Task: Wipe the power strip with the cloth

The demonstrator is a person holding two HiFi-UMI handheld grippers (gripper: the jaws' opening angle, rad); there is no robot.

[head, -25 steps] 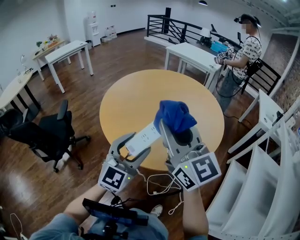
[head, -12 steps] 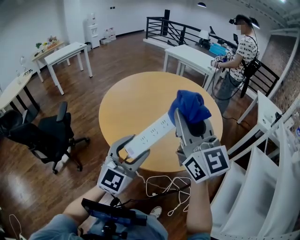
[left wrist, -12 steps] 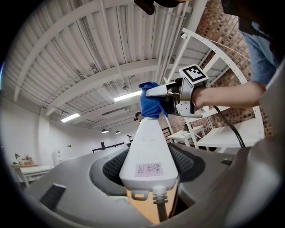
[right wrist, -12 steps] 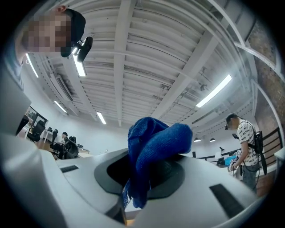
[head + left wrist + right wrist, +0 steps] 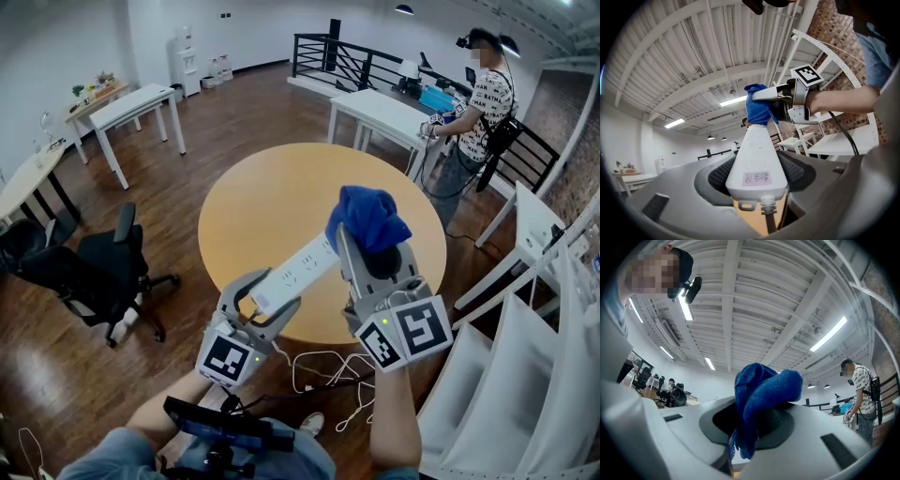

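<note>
The white power strip (image 5: 295, 271) is held up over the round wooden table (image 5: 272, 202), and my left gripper (image 5: 264, 302) is shut on its cord end. In the left gripper view the power strip (image 5: 757, 157) runs away from the jaws toward the blue cloth (image 5: 757, 108). My right gripper (image 5: 367, 246) is shut on the bunched blue cloth (image 5: 369, 217), which touches the strip's far end. In the right gripper view the cloth (image 5: 761, 401) bulges out between the jaws. The strip's white cable (image 5: 323, 370) hangs down below the table edge.
A black office chair (image 5: 98, 267) stands left of the table. White tables (image 5: 394, 112) and a person (image 5: 478, 112) are beyond it at the back right. White shelving (image 5: 525, 347) fills the right side. A railing (image 5: 352, 52) runs along the back.
The right gripper with the cloth slid out along the strip toward its far end, then came back a little. The left gripper has stayed put with the strip.
</note>
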